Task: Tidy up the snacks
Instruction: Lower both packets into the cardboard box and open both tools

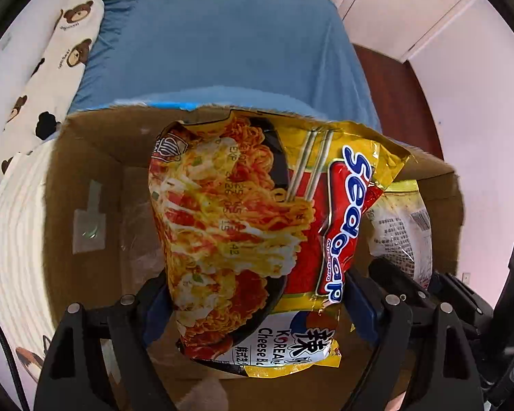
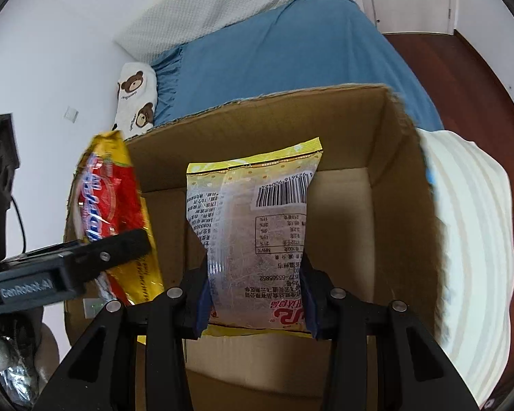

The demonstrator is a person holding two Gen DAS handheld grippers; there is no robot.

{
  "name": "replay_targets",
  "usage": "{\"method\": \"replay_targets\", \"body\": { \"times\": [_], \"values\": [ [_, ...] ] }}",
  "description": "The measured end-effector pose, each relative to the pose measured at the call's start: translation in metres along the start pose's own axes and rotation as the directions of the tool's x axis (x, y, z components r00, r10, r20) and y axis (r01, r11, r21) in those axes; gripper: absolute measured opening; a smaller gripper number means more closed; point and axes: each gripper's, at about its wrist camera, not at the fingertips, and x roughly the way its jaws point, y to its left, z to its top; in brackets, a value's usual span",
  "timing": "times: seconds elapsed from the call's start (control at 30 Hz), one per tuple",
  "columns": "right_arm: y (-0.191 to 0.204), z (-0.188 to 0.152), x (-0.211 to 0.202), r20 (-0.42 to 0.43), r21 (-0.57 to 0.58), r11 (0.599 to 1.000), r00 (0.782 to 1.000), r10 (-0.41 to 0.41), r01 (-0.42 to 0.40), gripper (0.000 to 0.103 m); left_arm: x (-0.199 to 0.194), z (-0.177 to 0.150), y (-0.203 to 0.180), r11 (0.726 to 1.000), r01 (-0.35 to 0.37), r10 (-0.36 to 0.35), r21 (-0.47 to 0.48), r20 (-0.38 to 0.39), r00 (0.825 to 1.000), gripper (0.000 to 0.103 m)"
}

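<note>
An open cardboard box [image 1: 85, 171] is seen filling the centre of both views, set on a white ribbed cover [image 1: 13, 226] in front of a blue-sheeted bed [image 1: 216, 34]; a bear-print pillow [image 1: 65, 41] lies at the upper left of the left wrist view, and dark wood flooring [image 2: 479, 78] shows at the upper right of the right wrist view. The box walls enclose both packets closely, and a taped patch is noted on the left inner wall. The left gripper [image 1: 253, 304] is directed straight down into the box, its blue-padded fingers clamped on either side of a yellow and red noodle packet [image 1: 243, 226]. The packet is held over the box interior, its long axis running from lower centre to upper centre of the frame, the top seam reaching the far rim. The right gripper [image 2: 257, 304] is angled steeply downward, its jaws closed on a clear and yellow snack packet [image 2: 257, 226]. That packet stands upright along the frame's vertical, barcode side facing the camera, inside the box. The noodle packet is seen just to its left in the right wrist view.
</note>
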Motion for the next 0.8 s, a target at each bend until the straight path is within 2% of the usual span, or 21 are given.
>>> {"method": "replay_targets", "body": {
  "times": [0.07, 0.1, 0.13, 0.2, 0.27, 0.3, 0.57, 0.8],
  "values": [
    [0.002, 0.005, 0.013, -0.027, -0.002, 1.000, 1.000, 0.011, -0.011, 0.058, 0.004, 0.000, 0.002, 1.000, -0.004, 0.004, -0.001, 0.004, 1.000, 0.085],
    [0.006, 0.006, 0.020, -0.042, -0.008, 1.000, 0.999, 0.017, -0.018, 0.078, 0.007, 0.002, 0.004, 1.000, -0.019, 0.019, 0.000, 0.008, 1.000, 0.085],
    [0.009, 0.006, 0.024, -0.046, -0.015, 1.000, 0.999, 0.014, -0.015, 0.092, 0.009, 0.001, 0.005, 1.000, -0.026, 0.026, 0.001, 0.012, 1.000, 0.086],
    [0.015, 0.005, 0.031, -0.048, -0.047, 0.999, 0.999, -0.016, 0.014, 0.093, 0.011, 0.002, 0.008, 1.000, -0.029, 0.029, 0.007, 0.019, 0.999, 0.086],
    [0.021, 0.004, 0.033, -0.053, -0.062, 0.998, 0.998, -0.023, 0.020, 0.093, 0.009, -0.001, 0.009, 1.000, -0.027, 0.027, 0.013, 0.023, 0.999, 0.099],
    [0.022, 0.004, 0.033, -0.054, -0.063, 0.998, 0.998, -0.027, 0.024, 0.093, 0.008, -0.002, 0.009, 0.999, -0.033, 0.032, 0.014, 0.023, 0.999, 0.101],
    [0.024, -0.016, 0.009, -0.037, -0.043, 0.998, 0.998, -0.041, 0.039, 0.095, -0.021, -0.015, 0.022, 1.000, -0.025, 0.026, -0.009, 0.111, 0.994, 0.101],
    [0.040, -0.049, -0.029, 0.023, -0.066, 0.994, 0.996, -0.084, 0.085, 0.095, -0.065, -0.060, 0.008, 0.997, -0.077, 0.072, 0.010, 0.219, 0.973, 0.101]
  ]
}}
